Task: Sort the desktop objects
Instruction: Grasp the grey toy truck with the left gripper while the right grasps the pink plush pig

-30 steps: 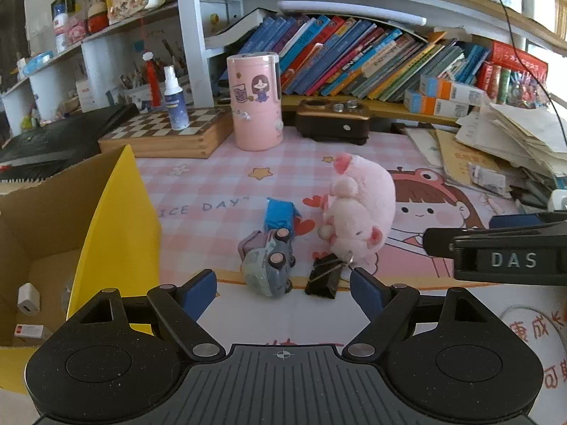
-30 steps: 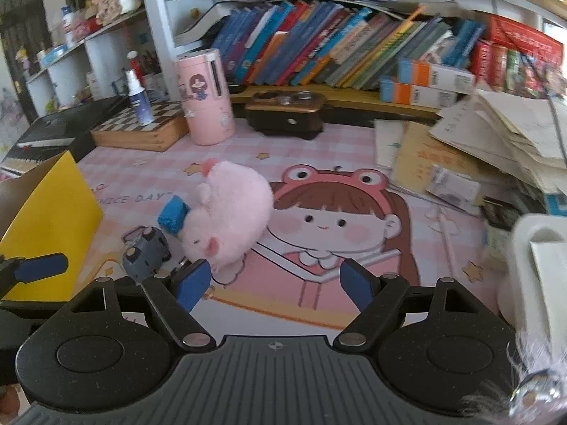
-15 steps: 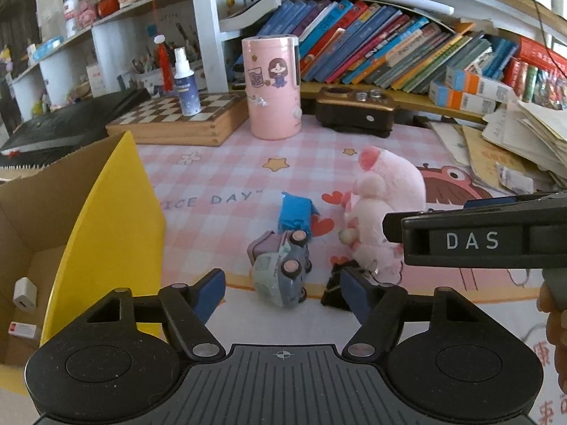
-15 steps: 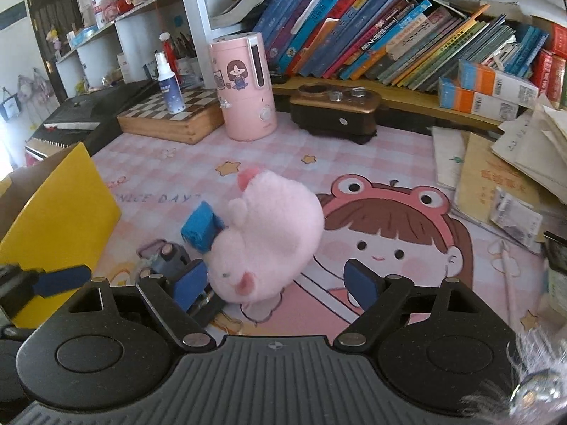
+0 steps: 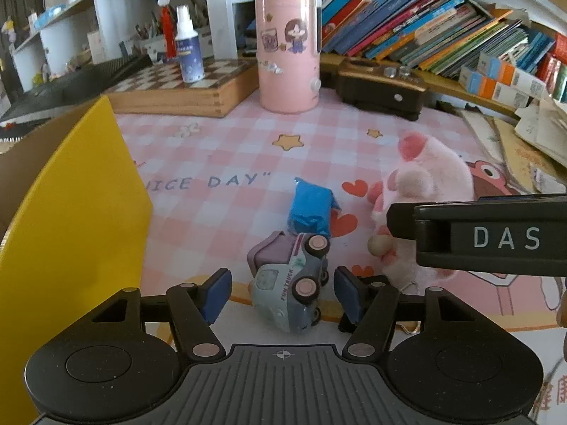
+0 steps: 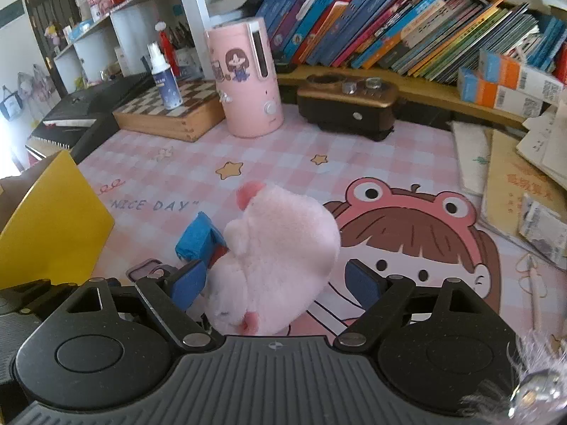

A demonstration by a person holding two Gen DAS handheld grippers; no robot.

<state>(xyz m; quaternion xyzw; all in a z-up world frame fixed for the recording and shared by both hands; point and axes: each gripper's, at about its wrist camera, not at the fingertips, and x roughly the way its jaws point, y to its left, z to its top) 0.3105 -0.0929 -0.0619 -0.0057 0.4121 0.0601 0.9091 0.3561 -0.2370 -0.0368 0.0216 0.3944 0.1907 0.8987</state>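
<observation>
Left wrist view, reading left to right: an open cardboard box point(image 5: 21, 163) waits at left for sorted items, the left gripper point(image 5: 281, 292) closes around the untouched toy truck point(image 5: 290, 283) at lower centre, and the right gripper point(image 6: 273, 283) straddles the pink plush point(image 6: 280, 258), gripping nothing yet

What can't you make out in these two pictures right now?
- Black clip: left view, mostly behind the left tongs' finger.
- Toy truck: right view, mostly hidden by the right tongs' finger.
- Box contents: left view, blocked by the yellow flap.
</observation>
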